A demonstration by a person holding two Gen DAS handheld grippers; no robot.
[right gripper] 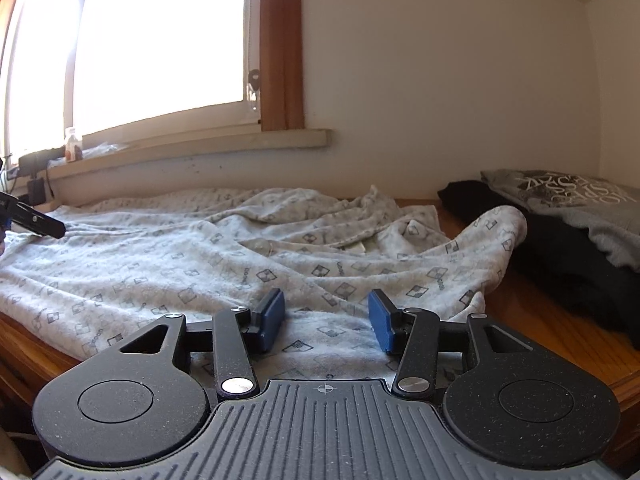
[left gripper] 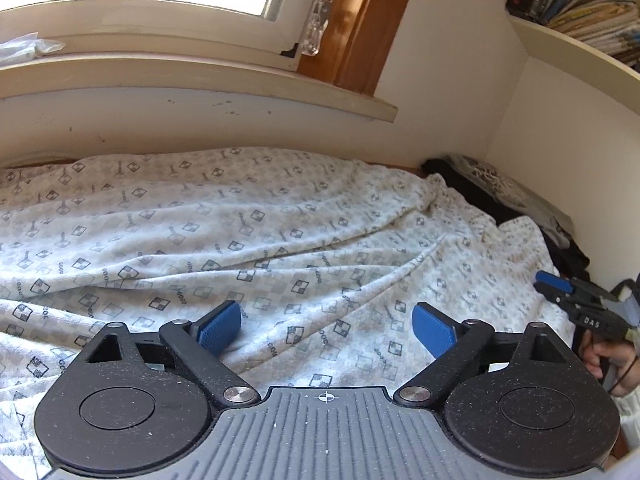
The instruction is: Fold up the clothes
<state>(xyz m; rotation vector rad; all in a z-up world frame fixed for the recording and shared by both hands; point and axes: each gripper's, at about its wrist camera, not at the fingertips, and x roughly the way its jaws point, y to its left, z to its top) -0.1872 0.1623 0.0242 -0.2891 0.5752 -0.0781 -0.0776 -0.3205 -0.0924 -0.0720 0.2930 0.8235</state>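
A pale patterned garment (left gripper: 248,232) lies spread and wrinkled over a wooden table (right gripper: 560,332). My left gripper (left gripper: 326,326) hovers open just above its near part, blue pads wide apart with nothing between them. The right gripper (right gripper: 326,318) is also open, low over the garment's (right gripper: 200,256) near edge, and holds nothing. In the left wrist view the right gripper (left gripper: 560,288) shows at the far right, held by a hand (left gripper: 612,360). The left gripper's tip (right gripper: 36,220) shows at the far left of the right wrist view.
A pile of dark clothes (right gripper: 560,256) with a grey printed shirt (right gripper: 572,196) on top sits at the table's right end. A window sill (left gripper: 200,80) and wall run behind the table. A shelf of books (left gripper: 580,8) hangs at the upper right.
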